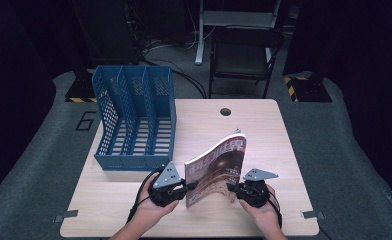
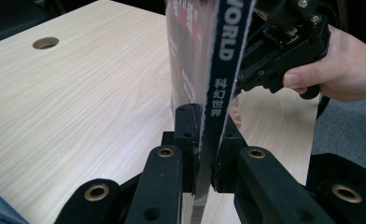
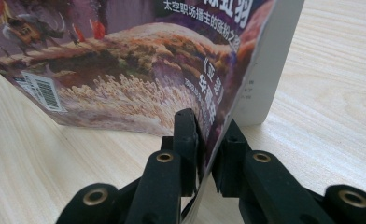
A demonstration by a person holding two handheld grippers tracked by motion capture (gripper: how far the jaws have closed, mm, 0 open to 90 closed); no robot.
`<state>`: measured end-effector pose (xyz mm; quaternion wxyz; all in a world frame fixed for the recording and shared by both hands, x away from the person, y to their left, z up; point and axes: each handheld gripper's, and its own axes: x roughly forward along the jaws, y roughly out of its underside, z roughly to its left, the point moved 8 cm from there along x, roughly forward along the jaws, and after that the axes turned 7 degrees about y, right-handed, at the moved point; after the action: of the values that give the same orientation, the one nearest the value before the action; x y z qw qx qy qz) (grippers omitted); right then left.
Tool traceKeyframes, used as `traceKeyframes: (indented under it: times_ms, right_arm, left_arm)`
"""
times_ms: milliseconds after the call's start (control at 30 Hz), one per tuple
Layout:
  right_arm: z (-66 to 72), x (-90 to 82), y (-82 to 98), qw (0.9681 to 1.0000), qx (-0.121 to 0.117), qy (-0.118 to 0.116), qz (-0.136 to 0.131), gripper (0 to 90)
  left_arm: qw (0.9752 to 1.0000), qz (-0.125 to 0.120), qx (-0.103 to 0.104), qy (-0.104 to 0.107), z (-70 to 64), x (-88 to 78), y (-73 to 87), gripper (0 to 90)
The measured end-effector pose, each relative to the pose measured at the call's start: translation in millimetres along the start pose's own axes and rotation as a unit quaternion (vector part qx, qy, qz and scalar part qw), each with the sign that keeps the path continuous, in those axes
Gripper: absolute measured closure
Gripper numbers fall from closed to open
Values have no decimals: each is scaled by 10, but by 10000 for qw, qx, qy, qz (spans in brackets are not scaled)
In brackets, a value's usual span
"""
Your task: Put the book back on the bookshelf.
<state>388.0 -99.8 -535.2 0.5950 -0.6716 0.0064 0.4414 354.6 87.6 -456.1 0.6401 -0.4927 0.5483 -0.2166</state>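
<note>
left claw (image 2: pixel 203 154) pinches the magazine (image 1: pixel 219 162) spine – right claw (image 3: pixel 208 154) clamps its cover (magazine upright on table (image 1: pixel 264 130)).

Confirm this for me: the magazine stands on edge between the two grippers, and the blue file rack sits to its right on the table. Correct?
Not quite. In the high view the blue file rack sits to the left of the magazine, not its right. The magazine does stand on edge between the left gripper and right gripper.
</note>
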Motion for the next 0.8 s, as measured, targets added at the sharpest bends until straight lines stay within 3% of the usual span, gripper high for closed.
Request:
traceKeyframes:
  times_ms: [400,800]
  right_arm:
    - [-54,19,22,9999,53,113,26,729]
    - [-65,19,15,9998,170,65,-26,628]
  left_arm:
    - [10000,42,-3,29,9,7,25,834]
    - [9999,136,-70,57,42,-4,28,830]
